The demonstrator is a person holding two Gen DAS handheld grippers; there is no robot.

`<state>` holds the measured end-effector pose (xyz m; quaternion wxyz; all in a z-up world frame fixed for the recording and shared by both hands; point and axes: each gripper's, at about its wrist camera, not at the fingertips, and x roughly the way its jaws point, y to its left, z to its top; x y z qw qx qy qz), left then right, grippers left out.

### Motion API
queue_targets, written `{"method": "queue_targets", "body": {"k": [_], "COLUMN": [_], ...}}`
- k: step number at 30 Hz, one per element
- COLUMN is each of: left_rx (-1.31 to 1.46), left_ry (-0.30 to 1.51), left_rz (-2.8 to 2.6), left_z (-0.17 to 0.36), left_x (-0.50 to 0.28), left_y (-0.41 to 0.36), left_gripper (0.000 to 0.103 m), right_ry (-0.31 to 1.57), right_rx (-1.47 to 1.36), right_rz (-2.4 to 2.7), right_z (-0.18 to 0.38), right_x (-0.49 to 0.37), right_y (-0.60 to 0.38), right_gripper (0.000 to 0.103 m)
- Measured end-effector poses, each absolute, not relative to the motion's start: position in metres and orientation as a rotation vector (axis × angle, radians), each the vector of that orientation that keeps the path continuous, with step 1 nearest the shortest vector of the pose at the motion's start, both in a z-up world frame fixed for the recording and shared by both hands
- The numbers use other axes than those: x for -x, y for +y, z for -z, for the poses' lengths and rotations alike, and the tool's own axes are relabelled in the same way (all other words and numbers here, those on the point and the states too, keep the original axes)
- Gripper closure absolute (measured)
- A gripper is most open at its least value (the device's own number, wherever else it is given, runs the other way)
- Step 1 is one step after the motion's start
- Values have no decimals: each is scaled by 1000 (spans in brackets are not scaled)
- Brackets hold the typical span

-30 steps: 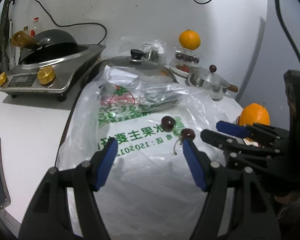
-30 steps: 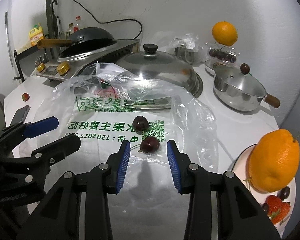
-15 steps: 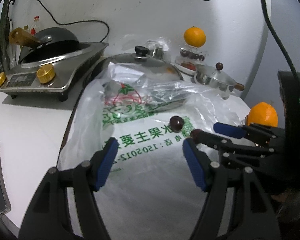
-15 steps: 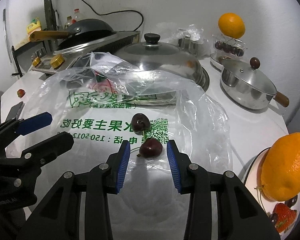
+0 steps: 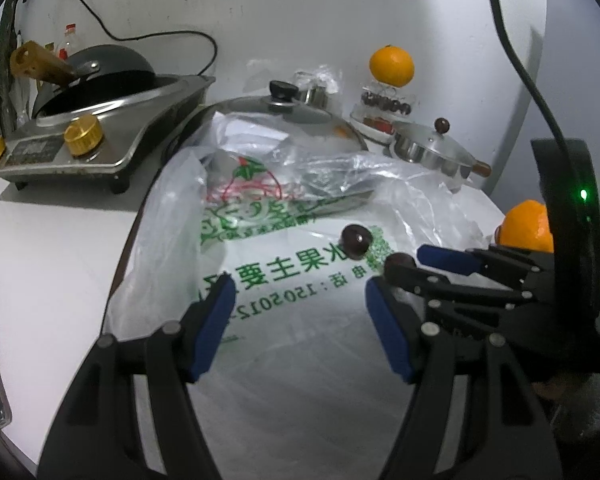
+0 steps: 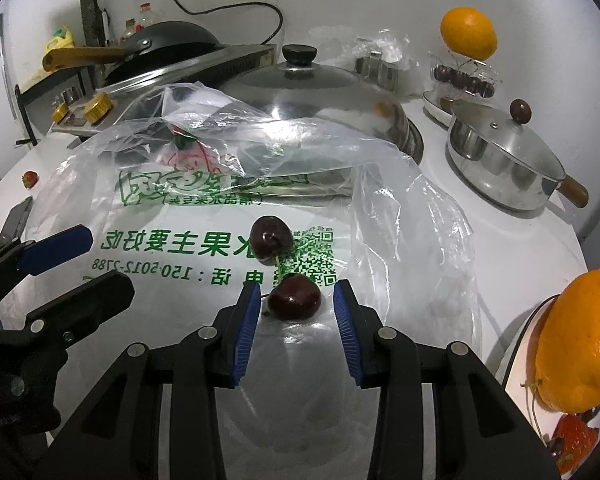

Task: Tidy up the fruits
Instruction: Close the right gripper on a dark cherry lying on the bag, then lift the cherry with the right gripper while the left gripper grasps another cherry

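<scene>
Two dark cherries lie on a printed plastic bag. The nearer cherry sits between the blue pads of my right gripper, which is open; a small gap shows on each side of the fruit. The farther cherry lies just beyond it and also shows as the cherry in the left wrist view. My left gripper hovers open over the bag with nothing between its fingers. An orange and a strawberry rest on a plate at the right.
A second orange tops a clear box of cherries at the back. A domed pot lid, a lidded saucepan and a cooker with a wok ring the bag. A lone strawberry lies far left.
My right gripper has sunk and come forward, so the nearer cherry now sits between its fingertips. The left gripper has barely moved and its opening is the same.
</scene>
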<state>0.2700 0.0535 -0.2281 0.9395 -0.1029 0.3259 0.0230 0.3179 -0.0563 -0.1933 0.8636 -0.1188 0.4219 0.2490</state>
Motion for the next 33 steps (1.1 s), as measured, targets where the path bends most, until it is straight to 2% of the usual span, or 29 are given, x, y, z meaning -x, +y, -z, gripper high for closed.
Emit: {"method": "queue_targets", "body": {"k": [12,16,23,33], "left_rx": [205,193,172,144], "left_ry": [668,667,672,673], "left_rz": [-55,-58,-60,-49], "left_z": [228,226,221,209], "left_x": [-272,-272,-275,-284], "left_y": [53,50,44,31], "left_gripper": [34,34,34,34], "right_ry": [896,890,883,814], "right_rx": [260,262,248,198], "right_rz": [-536,-543,-556,-555], "right_z": [199,198,196,166], "right_x": [-319,-318,-318,-319], "right_y": [-54,-55,-61,-81], "right_gripper": [63,70,71,71]}}
